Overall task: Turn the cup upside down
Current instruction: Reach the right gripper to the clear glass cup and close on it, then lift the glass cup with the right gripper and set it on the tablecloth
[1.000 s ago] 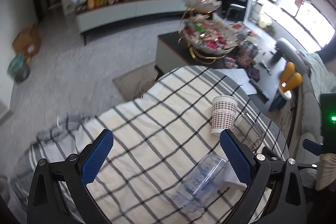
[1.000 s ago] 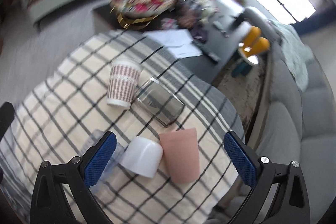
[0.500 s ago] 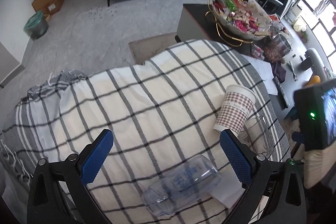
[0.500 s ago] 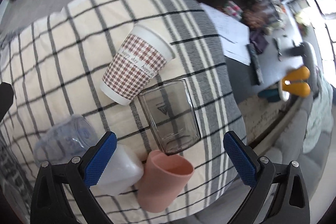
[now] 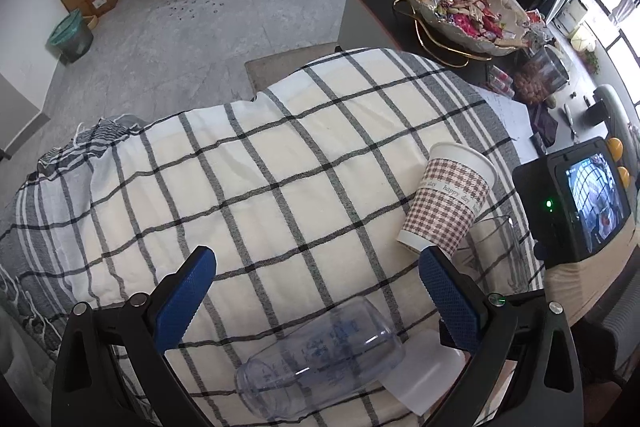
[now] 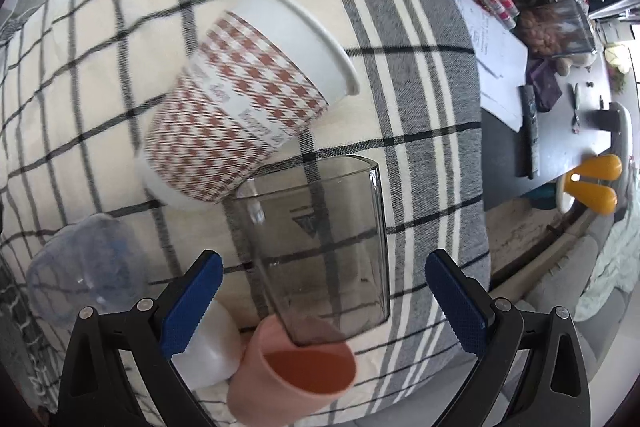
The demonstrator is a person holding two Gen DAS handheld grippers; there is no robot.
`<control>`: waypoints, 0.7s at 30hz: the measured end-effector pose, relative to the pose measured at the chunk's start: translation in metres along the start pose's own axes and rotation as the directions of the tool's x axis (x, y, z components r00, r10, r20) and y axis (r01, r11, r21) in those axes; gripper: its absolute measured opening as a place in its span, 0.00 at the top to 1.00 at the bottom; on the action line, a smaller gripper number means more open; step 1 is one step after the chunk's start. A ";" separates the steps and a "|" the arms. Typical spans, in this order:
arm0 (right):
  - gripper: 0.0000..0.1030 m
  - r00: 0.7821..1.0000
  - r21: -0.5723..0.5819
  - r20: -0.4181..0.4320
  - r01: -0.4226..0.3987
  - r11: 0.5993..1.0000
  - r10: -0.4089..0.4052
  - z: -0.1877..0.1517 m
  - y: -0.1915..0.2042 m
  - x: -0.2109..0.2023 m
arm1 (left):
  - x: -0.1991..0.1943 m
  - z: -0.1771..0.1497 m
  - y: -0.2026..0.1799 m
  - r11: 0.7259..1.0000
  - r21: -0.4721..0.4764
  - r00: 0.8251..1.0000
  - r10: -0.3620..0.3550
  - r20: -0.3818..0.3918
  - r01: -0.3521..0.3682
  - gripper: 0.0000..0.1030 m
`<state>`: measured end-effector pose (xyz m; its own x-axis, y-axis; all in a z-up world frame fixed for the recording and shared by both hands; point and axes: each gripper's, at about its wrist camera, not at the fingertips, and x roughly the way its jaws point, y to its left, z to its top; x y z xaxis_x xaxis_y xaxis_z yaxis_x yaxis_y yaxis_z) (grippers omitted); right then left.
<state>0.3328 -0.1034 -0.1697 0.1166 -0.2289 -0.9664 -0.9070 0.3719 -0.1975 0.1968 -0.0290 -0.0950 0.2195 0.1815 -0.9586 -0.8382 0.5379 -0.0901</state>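
Jaws of both grippers stand wide apart, nothing held in either. Right gripper [image 6: 320, 291]: blue-padded fingers [image 6: 192, 297] flank, without touching, a clear square-sided smoky glass tumbler [image 6: 320, 243] that lies between them in the right wrist view. Left gripper [image 5: 316, 297]: blue pads spread over the checked cloth; a clear plastic bottle-shaped cup with blue printing [image 5: 320, 359] lies on its side just below and between them, not gripped.

Bench: round, covered with a cream tablecloth with black grid and grey striped border [image 5: 248, 187].

Cups seen, all clustered near the bench's edge:
- Paper cup with brown houndstooth print and white rim [image 6: 244, 95]: tilted, its base touching or overlapping the tumbler's upper corner in the right view; rim points away from the camera. Somewhat motion-blurred.
- Smoky glass tumbler: lying on the cloth; its near end overlaps the rim of the pink cup.
- Salmon-pink plastic cup [image 6: 292, 375]: open mouth faces the camera, just beside a white plastic cup.
- White plastic cup [image 6: 208, 351]: partly hidden behind the right gripper's left finger.
- Clear printed cup: on its side, at far left in the right view [image 6: 84, 267].

Beyond the bench: a dark low table carrying a tiered gold-framed snack dish [image 5: 460, 7].
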 end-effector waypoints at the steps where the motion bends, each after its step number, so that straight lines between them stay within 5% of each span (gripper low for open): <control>1: 0.04 1.000 0.004 -0.002 -0.011 1.000 0.011 0.001 -0.001 0.003 | 0.002 0.000 -0.001 1.000 -0.001 1.000 0.001 0.000 -0.001 0.00; 3: 0.08 1.000 0.010 -0.007 -0.027 1.000 0.027 0.002 -0.004 0.011 | 0.005 0.001 -0.003 1.000 -0.002 1.000 0.003 -0.005 -0.003 0.00; 6: 0.29 0.999 0.025 -0.006 -0.052 0.998 0.052 0.002 -0.006 0.015 | 0.011 0.002 -0.005 1.000 0.008 1.000 -0.007 -0.020 0.007 0.00; 21: 0.31 0.999 0.186 0.042 0.008 0.982 -0.016 -0.016 -0.007 -0.023 | -0.018 0.007 0.010 0.996 0.029 0.997 -0.080 0.018 0.079 0.00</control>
<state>0.3304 -0.1150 -0.1430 0.1478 -0.1973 -0.9692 -0.8147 0.5313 -0.2323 0.1882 -0.0207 -0.0768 0.2946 0.1530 -0.9433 -0.8033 0.5743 -0.1578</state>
